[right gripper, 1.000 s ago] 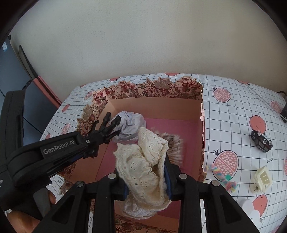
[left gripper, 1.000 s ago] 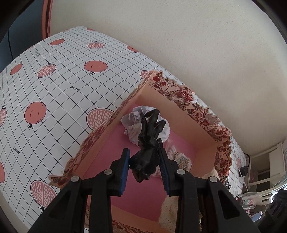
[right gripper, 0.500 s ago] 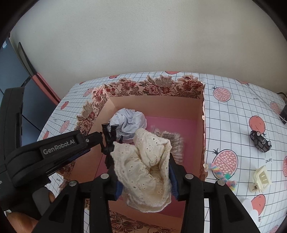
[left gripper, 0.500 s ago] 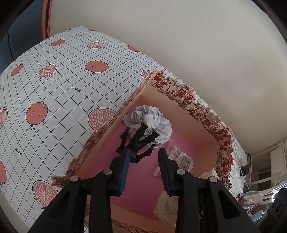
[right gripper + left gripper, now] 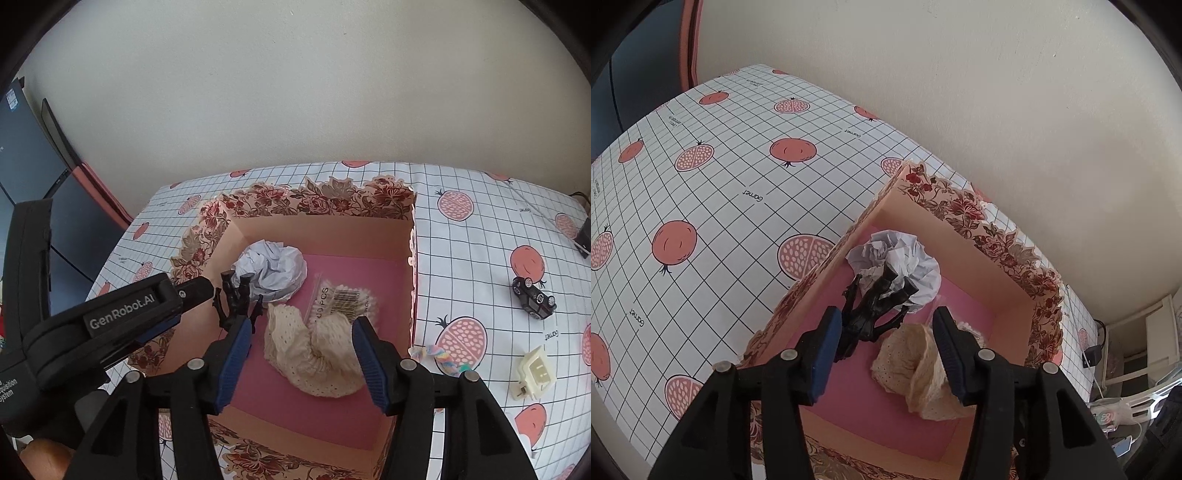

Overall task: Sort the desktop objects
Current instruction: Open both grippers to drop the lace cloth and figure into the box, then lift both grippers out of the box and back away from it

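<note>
A floral-rimmed cardboard box with a pink floor lies below both grippers. My left gripper hangs over it with jaws opening and nothing pressed between the pads. A black toy figure lies on the floor against a crumpled white paper ball. My right gripper is also opening. A cream lace cloth rests on the box floor beneath its gap, free of the pads. A bag of cotton swabs lies behind the cloth.
On the pomegranate-print tablecloth, right of the box, sit a black toy car, a cream plug and a pastel twisted piece. Dark monitors stand at the left. A wall rises close behind the box.
Both grippers went from shut to open. The black toy dropped from the left gripper to the box floor. The lace cloth fell out of the right gripper into the box.
</note>
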A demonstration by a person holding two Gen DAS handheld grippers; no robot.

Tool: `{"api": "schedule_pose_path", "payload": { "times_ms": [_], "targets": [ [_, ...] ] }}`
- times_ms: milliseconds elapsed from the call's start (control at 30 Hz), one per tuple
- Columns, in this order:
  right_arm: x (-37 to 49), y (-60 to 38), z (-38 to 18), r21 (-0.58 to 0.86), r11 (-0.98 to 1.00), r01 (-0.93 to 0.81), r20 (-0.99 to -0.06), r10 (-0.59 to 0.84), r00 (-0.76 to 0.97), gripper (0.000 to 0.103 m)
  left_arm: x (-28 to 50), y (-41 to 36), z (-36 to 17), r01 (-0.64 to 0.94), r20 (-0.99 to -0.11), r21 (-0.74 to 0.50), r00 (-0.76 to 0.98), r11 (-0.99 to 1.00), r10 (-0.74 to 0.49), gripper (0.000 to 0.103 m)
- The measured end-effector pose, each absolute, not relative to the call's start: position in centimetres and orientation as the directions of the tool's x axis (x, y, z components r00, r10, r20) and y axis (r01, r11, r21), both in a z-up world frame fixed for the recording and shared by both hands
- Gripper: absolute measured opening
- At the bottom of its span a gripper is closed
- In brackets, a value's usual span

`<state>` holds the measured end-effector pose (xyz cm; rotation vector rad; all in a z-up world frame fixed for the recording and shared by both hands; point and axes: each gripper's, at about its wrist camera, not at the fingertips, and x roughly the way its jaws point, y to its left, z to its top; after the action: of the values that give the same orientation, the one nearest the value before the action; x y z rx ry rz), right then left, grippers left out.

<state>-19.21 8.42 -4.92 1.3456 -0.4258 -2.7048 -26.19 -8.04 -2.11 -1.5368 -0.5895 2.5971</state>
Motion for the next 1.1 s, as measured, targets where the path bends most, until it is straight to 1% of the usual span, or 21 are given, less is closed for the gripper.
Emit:
{"api": "schedule_pose_path", "payload": {
  "times_ms": [33,100,233,300,367,467,567,633,667,733,867,1067,1100],
  "targets": [
    [-19.2,8.4,-4.8,0.286,-0.958,-0.039,-0.764,-0.203,-0.612,0.062,-26.1,-8.1,-1.8,0.135,-0.826,-0.358,-0.506,-0.924,0.247,0.058],
    [-19.1,8.6,-4.6,0.297,-0.954,-0.028,-0.755,-0.216,-0.620,0.063,-25.9,-8.3,-1.3,0.136,-0.817,-0.362,-0.522,-0.922,0.244,0.065],
    [-19.1,8.8,-4.6,0.309,-0.951,-0.029,-0.750,-0.225,-0.622,0.066,-25.6,-8.7,-0.5,0.136,-0.800,-0.375,-0.548,-0.917,0.246,0.075],
    [-19.0,8.8,-4.5,0.296,-0.955,-0.030,-0.747,-0.212,-0.631,0.070,-25.5,-8.8,-0.2,0.138,-0.793,-0.379,-0.558,-0.915,0.245,0.081],
    [-19.0,8.8,-4.3,0.299,-0.954,-0.021,-0.739,-0.217,-0.638,0.073,-25.4,-8.9,0.0,0.138,-0.789,-0.385,-0.562,-0.913,0.248,0.084],
    [-18.7,8.9,-3.8,0.302,-0.953,-0.014,-0.724,-0.220,-0.654,0.081,-25.3,-9.0,0.3,0.136,-0.786,-0.391,-0.564,-0.910,0.253,0.084],
    [-18.6,9.2,-3.4,0.296,-0.955,-0.021,-0.719,-0.209,-0.663,0.083,-25.1,-9.0,0.6,0.149,-0.781,-0.392,-0.575,-0.908,0.243,0.084],
    [-18.5,9.5,-3.1,0.296,-0.955,-0.029,-0.710,-0.200,-0.675,0.089,-25.0,-9.1,0.8,0.155,-0.777,-0.390,-0.584,-0.907,0.235,0.087],
    [-18.4,9.7,-3.0,0.294,-0.955,-0.031,-0.706,-0.195,-0.680,0.095,-25.0,-9.1,0.9,0.158,-0.776,-0.388,-0.588,-0.908,0.229,0.090],
    [-18.4,10.0,-2.8,0.295,-0.955,-0.035,-0.698,-0.191,-0.690,0.100,-24.9,-9.1,1.0,0.162,-0.772,-0.379,-0.598,-0.911,0.215,0.093],
    [-18.2,10.8,-2.3,0.309,-0.950,-0.046,-0.678,-0.186,-0.711,0.103,-24.8,-8.9,1.2,0.172,-0.769,-0.365,-0.609,-0.915,0.192,0.094],
    [-17.7,11.7,-1.4,0.298,-0.953,-0.052,-0.645,-0.160,-0.747,0.103,-24.3,-9.2,1.9,0.208,-0.743,-0.386,-0.648,-0.899,0.169,0.097],
    [-17.5,11.9,-1.2,0.298,-0.953,-0.052,-0.635,-0.157,-0.756,0.103,-24.1,-9.3,2.1,0.213,-0.737,-0.390,-0.656,-0.896,0.164,0.103]
  ]
}}
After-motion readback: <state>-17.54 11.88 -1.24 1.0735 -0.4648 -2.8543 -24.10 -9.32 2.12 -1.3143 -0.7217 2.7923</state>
